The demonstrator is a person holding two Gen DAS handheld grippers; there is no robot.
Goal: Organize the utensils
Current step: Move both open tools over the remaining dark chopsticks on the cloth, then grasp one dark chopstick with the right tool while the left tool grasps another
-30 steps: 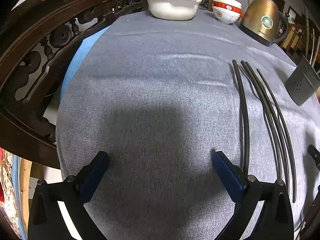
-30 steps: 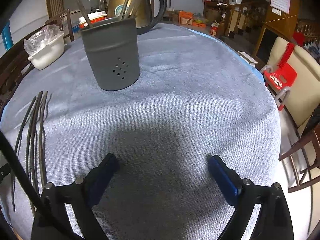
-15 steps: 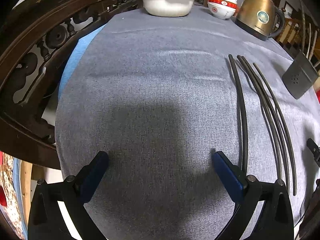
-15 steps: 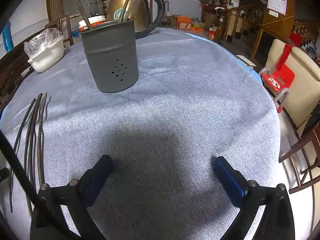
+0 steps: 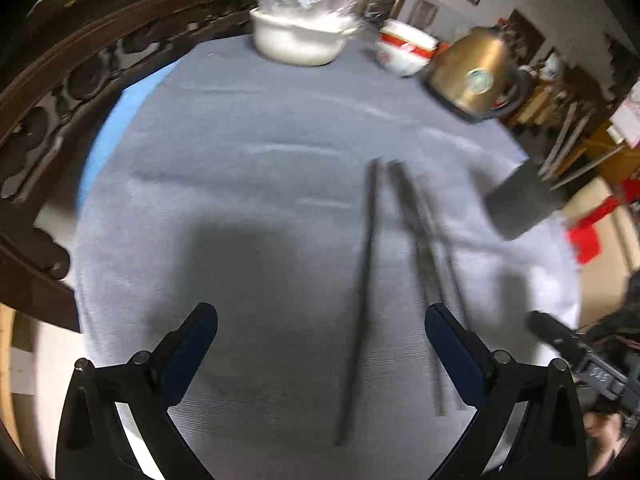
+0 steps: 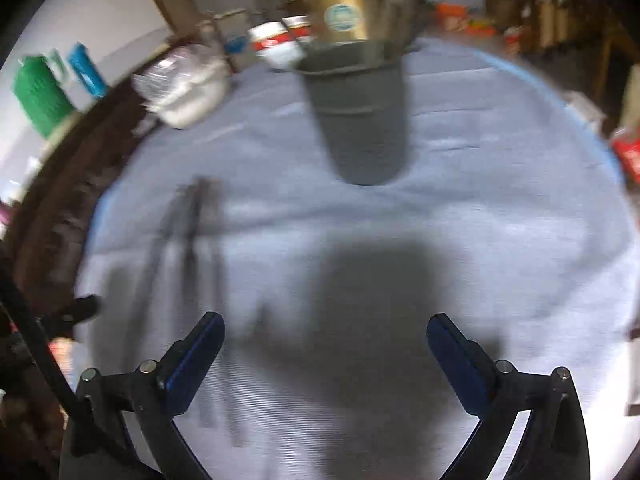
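Observation:
Several dark chopsticks (image 5: 424, 264) lie side by side on the grey tablecloth. One single chopstick (image 5: 362, 296) lies apart from them and runs between my left fingers. My left gripper (image 5: 320, 336) is open above the cloth, holding nothing. The grey holder cup (image 5: 520, 204) stands at the right with chopsticks in it. In the blurred right wrist view the holder cup (image 6: 360, 116) stands ahead in the middle and the chopsticks (image 6: 188, 240) lie to the left. My right gripper (image 6: 326, 344) is open and empty over bare cloth.
At the table's far side stand a white bowl (image 5: 300, 36) covered in plastic, stacked red-and-white bowls (image 5: 404, 50) and a gold kettle (image 5: 476, 72). A carved wooden chair back (image 5: 52, 92) borders the left edge. The other gripper (image 5: 576, 356) shows at lower right.
Both grippers have swung sideways fast, blurring the views. The chopsticks now sit nearer the middle of the left view, one between its fingers. The holder cup moved to the centre of the right view.

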